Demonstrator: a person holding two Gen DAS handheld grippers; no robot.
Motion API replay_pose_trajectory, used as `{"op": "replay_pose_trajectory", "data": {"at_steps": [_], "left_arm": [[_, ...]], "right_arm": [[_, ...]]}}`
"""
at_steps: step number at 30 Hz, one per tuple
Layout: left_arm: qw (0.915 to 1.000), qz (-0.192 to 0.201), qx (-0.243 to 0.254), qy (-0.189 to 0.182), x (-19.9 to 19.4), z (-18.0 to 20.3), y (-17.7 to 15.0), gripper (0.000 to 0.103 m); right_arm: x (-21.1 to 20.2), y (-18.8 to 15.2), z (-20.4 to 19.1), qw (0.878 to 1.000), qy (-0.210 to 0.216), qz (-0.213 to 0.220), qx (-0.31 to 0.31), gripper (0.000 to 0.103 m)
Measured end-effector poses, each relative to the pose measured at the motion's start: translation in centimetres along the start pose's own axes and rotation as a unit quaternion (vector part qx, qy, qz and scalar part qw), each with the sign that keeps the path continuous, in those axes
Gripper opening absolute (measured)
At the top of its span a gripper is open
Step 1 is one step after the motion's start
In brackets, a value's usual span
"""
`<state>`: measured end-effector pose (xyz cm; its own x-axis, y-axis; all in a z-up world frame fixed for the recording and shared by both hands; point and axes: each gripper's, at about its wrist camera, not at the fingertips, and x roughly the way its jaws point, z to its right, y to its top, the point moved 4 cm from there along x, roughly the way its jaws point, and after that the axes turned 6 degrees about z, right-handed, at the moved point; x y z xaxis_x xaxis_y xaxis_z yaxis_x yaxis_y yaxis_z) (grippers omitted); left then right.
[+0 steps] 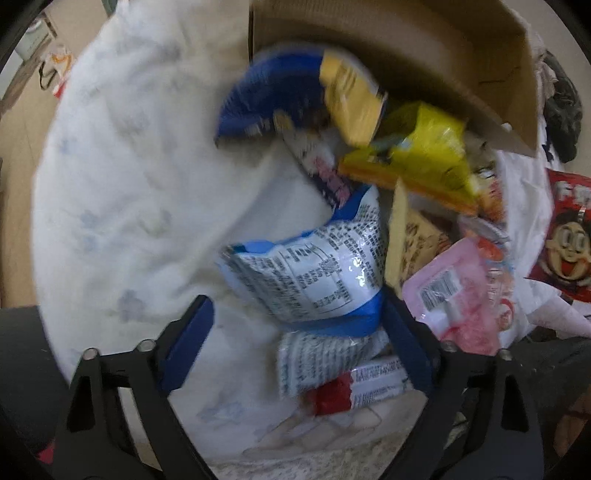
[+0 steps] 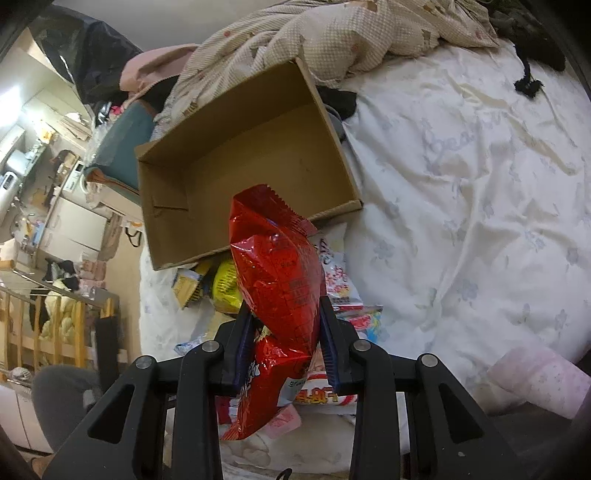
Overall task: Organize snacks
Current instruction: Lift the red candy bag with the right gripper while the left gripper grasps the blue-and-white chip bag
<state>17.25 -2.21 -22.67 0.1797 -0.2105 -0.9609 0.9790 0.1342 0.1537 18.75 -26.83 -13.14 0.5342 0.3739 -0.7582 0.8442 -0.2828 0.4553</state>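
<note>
My right gripper (image 2: 284,314) is shut on a shiny red snack bag (image 2: 277,273) and holds it up in front of an empty cardboard box (image 2: 243,162) that lies on the bed. My left gripper (image 1: 295,314) is open over a pile of snacks. A white and blue packet (image 1: 314,269) lies between its fingers, against the right one. A blue and yellow bag (image 1: 295,99), a yellow packet (image 1: 424,155) and a pink packet (image 1: 450,291) lie near the box (image 1: 388,37). The left wrist view is blurred.
The snacks and box rest on a white flowered bedsheet (image 2: 461,184). A checked blanket (image 2: 332,33) is bunched behind the box. More packets (image 2: 221,284) lie under the red bag. A red cartoon-face bag (image 1: 565,240) lies at the right. Furniture and clutter stand left of the bed.
</note>
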Motion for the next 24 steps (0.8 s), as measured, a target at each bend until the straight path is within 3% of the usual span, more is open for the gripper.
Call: {"op": "replay_pose_trajectory", "data": {"at_steps": [3, 8, 16, 24], "left_arm": [[0.9997, -0.003, -0.003, -0.025, 0.7, 0.6, -0.3, 0.068], [0.9987, 0.015, 0.019, -0.044, -0.3, 1.3, -0.4, 0.049], [0.9993, 0.031, 0.014, -0.013, -3.4, -0.6, -0.9, 0.047], [0.9956, 0.092, 0.019, -0.002, -8.7, -1.8, -0.3, 0.047]], "right_arm": [[0.1, 0.0, 0.2, 1.000, 0.000, -0.003, 0.003, 0.034], [0.4, 0.1, 0.5, 1.000, -0.001, -0.007, 0.010, 0.034], [0.5, 0.2, 0.3, 1.000, 0.007, -0.009, 0.008, 0.034], [-0.6, 0.5, -0.3, 0.999, 0.036, 0.013, 0.010, 0.034]]}}
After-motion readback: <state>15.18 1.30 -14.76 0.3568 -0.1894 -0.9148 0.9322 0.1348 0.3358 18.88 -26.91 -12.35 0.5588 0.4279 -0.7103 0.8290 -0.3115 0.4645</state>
